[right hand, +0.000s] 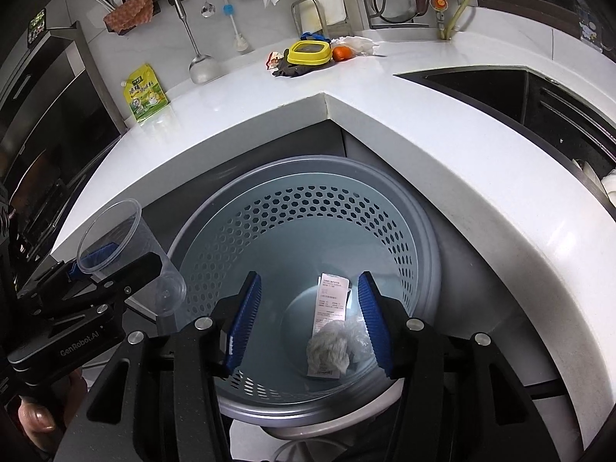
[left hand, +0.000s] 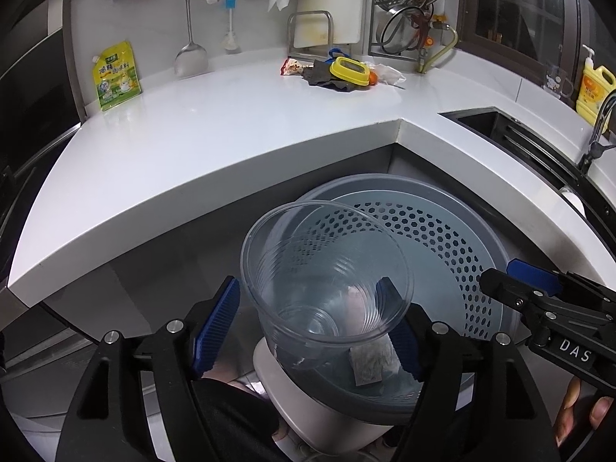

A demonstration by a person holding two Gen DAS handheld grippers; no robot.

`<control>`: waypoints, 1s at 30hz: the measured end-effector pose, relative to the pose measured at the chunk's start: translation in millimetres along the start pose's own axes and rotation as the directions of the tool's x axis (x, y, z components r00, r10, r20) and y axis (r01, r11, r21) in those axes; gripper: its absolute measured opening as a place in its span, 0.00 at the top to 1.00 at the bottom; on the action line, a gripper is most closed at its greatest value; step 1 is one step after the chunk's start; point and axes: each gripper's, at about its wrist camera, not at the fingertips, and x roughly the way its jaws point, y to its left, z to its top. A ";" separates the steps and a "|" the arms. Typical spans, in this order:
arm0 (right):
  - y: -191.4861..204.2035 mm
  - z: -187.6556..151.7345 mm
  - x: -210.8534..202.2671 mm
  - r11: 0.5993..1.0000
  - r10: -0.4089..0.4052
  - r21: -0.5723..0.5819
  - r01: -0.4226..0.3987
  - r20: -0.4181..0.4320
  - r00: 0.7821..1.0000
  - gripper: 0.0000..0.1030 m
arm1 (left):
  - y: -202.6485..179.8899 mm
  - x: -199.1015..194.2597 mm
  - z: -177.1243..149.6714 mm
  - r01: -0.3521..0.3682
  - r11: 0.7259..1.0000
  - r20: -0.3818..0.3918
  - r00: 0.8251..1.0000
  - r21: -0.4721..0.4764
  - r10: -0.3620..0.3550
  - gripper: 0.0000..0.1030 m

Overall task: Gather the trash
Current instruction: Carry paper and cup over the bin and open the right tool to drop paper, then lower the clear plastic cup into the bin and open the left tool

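A clear plastic cup (left hand: 327, 269) hangs tilted between the fingers of my left gripper (left hand: 308, 283), over the near rim of a grey perforated trash bin (left hand: 442, 238). The cup leans on the right pad; a thin gap shows at the left pad, so the jaws stand open. From the right wrist view the cup (right hand: 115, 238) and left gripper (right hand: 115, 258) are at the bin's left edge. My right gripper (right hand: 308, 281) is open and holds nothing above the bin (right hand: 308, 208). On the bin floor lie a paper slip (right hand: 333, 296) and crumpled tissue (right hand: 327, 346).
The white L-shaped counter (left hand: 231, 134) wraps around the bin. At its back lie a yellow-lidded box (left hand: 348, 71), dark cloth, an orange and a green pouch (left hand: 115, 77). A dark sink (right hand: 500, 92) is at the right. A person's fingers (left hand: 569, 415) hold the right gripper.
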 end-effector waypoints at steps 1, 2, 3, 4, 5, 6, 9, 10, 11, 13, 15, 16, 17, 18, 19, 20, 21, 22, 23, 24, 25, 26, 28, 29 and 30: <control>-0.3 0.2 -0.1 1.000 0.000 0.001 0.000 0.000 1.000 0.51 | 0.3 -0.2 0.3 0.001 1.000 0.000 1.000 0.000 -0.001 0.30; -0.7 0.4 -0.3 1.000 0.001 0.002 -0.001 0.001 1.000 0.51 | 1.0 -0.3 0.6 0.001 1.000 0.001 1.000 -0.001 -0.001 0.30; -0.7 0.5 -0.7 1.000 0.001 0.002 -0.001 0.002 1.000 0.51 | 1.1 -0.7 1.1 0.002 1.000 0.002 1.000 -0.003 -0.002 0.29; -1.0 0.6 -1.2 1.000 0.002 0.003 -0.002 0.003 1.000 0.51 | 1.5 -1.3 1.5 0.002 1.000 0.003 1.000 -0.004 -0.002 0.28; -1.2 0.8 -2.0 1.000 0.003 0.004 -0.003 0.005 1.000 0.51 | 2.0 -2.0 2.1 0.001 1.000 0.006 1.000 -0.005 -0.001 0.28; -1.0 1.0 -2.5 1.000 0.004 0.004 -0.004 0.007 1.000 0.51 | 2.6 -2.6 2.4 0.001 1.000 0.008 1.000 -0.007 -0.001 0.27; -0.7 2.1 -4.8 1.000 0.006 0.004 -0.006 0.015 1.000 0.50 | 5.0 -5.4 4.6 0.001 1.000 0.015 1.000 -0.015 -0.001 0.27; -0.7 2.7 -5.9 1.000 0.006 0.005 -0.006 0.017 1.000 0.50 | 6.2 -6.8 5.4 -0.002 1.000 0.017 1.000 -0.018 0.002 0.27; -0.6 3.1 -7.3 1.000 0.006 0.006 -0.006 0.020 1.000 0.50 | 7.2 -8.0 6.2 -0.004 1.000 0.020 1.000 -0.020 0.004 0.27; -0.9 4.3 -11.4 1.000 0.007 0.006 -0.007 0.032 0.999 0.50 | 9.9 -10.7 8.6 -0.009 1.000 0.027 1.000 -0.026 0.010 0.27; -1.4 4.7 -15.0 1.000 0.005 0.008 -0.005 0.043 0.999 0.48 | 13.2 -13.8 10.1 -0.009 0.999 0.037 0.999 -0.036 0.011 0.26; -2.3 5.0 -16.2 1.000 0.004 0.010 -0.005 0.047 0.999 0.47 | 14.1 -14.5 10.9 -0.010 0.999 0.040 0.999 -0.039 0.011 0.26; -3.4 5.4 -16.9 1.000 0.004 0.013 -0.004 0.048 0.999 0.47 | 14.9 -15.1 11.6 -0.009 0.999 0.042 0.999 -0.041 0.011 0.26; -4.3 5.9 -17.0 1.000 0.003 0.016 -0.004 0.048 0.999 0.47 | 15.9 -15.9 12.4 -0.009 0.999 0.043 0.999 -0.044 0.011 0.26; -5.3 6.3 -17.0 1.000 0.002 0.019 -0.003 0.049 0.999 0.47 | 16.2 -16.1 13.3 -0.009 0.999 0.044 0.999 -0.045 0.011 0.26; -5.9 6.4 -17.2 1.000 0.003 0.022 -0.004 0.050 0.999 0.47 | 16.4 -16.3 14.3 -0.008 0.999 0.045 0.999 -0.045 0.010 0.26; -6.1 7.1 -17.0 1.000 0.005 0.023 -0.006 0.051 0.999 0.47 | 16.6 -17.0 15.0 -0.007 0.999 0.047 0.999 -0.046 0.009 0.26; -6.4 7.5 -16.8 1.000 0.008 0.024 -0.010 0.050 0.999 0.47 | 16.8 -17.9 16.1 -0.007 0.999 0.051 0.999 -0.046 0.009 0.25; -6.3 7.9 -16.3 1.000 0.009 0.024 -0.011 0.050 0.999 0.47 | 17.0 -18.5 17.3 -0.008 0.999 0.055 0.998 -0.045 0.010 0.24; -6.3 8.4 -15.7 1.000 0.010 0.024 -0.011 0.051 0.999 0.47 | 17.4 -19.1 18.3 -0.009 0.999 0.058 0.998 -0.045 0.011 0.24; -6.3 8.6 -15.5 1.000 0.011 0.023 -0.012 0.051 0.999 0.47 | 17.6 -19.4 19.1 -0.007 0.999 0.062 0.998 -0.045 0.010 0.24; -6.5 9.3 -14.3 1.000 0.009 0.024 -0.010 0.049 0.999 0.47 | 17.7 -19.3 19.9 -0.006 0.999 0.064 0.998 -0.046 0.009 0.24; -7.5 10.2 -12.6 0.999 0.012 0.030 -0.014 0.046 0.999 0.47 | 17.6 -17.2 22.1 0.001 0.999 0.059 0.998 -0.051 0.002 0.24; -8.2 10.4 -12.5 0.999 0.015 0.033 -0.016 0.045 0.999 0.47 | 16.7 -15.7 23.4 0.009 0.999 0.057 0.998 -0.052 -0.006 0.24; -8.5 10.7 -12.2 0.999 0.016 0.035 -0.018 0.046 0.999 0.47 | 14.1 -13.9 25.3 0.018 0.999 0.055 0.998 -0.049 -0.016 0.24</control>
